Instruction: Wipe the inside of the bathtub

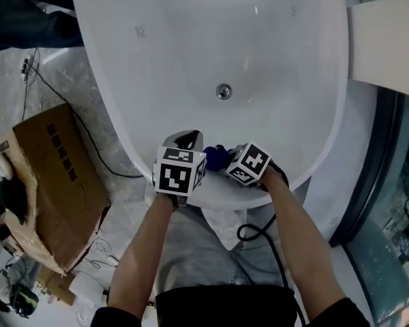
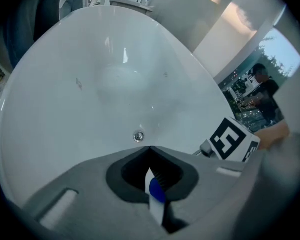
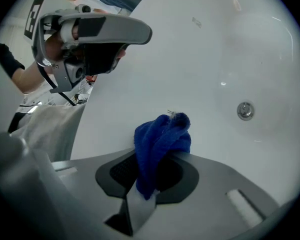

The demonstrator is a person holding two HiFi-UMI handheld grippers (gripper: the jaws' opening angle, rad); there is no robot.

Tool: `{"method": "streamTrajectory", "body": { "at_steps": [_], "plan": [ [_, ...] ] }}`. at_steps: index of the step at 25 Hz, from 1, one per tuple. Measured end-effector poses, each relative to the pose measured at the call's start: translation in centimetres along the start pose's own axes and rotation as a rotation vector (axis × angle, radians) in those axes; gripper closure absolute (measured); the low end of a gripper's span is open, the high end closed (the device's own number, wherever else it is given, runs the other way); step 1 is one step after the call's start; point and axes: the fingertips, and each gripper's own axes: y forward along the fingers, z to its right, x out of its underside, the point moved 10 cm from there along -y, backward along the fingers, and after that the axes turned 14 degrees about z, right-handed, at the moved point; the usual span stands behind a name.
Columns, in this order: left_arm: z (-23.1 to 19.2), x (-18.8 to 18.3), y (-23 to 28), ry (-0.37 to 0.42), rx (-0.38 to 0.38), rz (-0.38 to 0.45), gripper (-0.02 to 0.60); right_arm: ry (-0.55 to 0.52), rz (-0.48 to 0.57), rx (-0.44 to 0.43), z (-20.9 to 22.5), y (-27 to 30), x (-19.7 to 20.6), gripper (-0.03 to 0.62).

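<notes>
Right gripper [image 3: 166, 153]: jaws clamped on the blue cloth [image 3: 160, 139] — it bunches past the tips.
Left gripper [image 2: 150, 147]: jaws together, gripping nothing.
Cloth position: by the bathtub [image 1: 273, 53] near rim — drain [image 1: 223, 91] well beyond.

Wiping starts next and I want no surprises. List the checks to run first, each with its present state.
1. Cloth secured: the blue cloth is clamped in the right gripper: ok.
2. Left gripper free: its jaws are together, but a small blue-and-white bit shows behind the tips and is not identifiable: cannot tell.
3. Cloth on the surface: both grippers are over the near rim of the bathtub; contact is not visible: cannot tell.
4. Inside free of loose items: only the drain shows: ok.
5. Cable out of the wiping path: it hangs outside the tub, by the person's body: ok.
</notes>
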Motion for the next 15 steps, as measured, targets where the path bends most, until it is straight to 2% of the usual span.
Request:
{"method": "streamTrajectory", "body": {
  "at_steps": [7, 15],
  "plan": [
    [0.5, -0.1, -1.3, 0.041, 0.014, 0.001, 0.577, 0.003, 0.03, -0.038, -2.6, -1.2, 0.0, 0.513],
    [0.9, 0.4, -3.9, 0.079, 0.05, -0.019, 0.577, 0.034, 0.077, 0.001, -6.3, -2.5, 0.0, 0.513]
  ]
}}
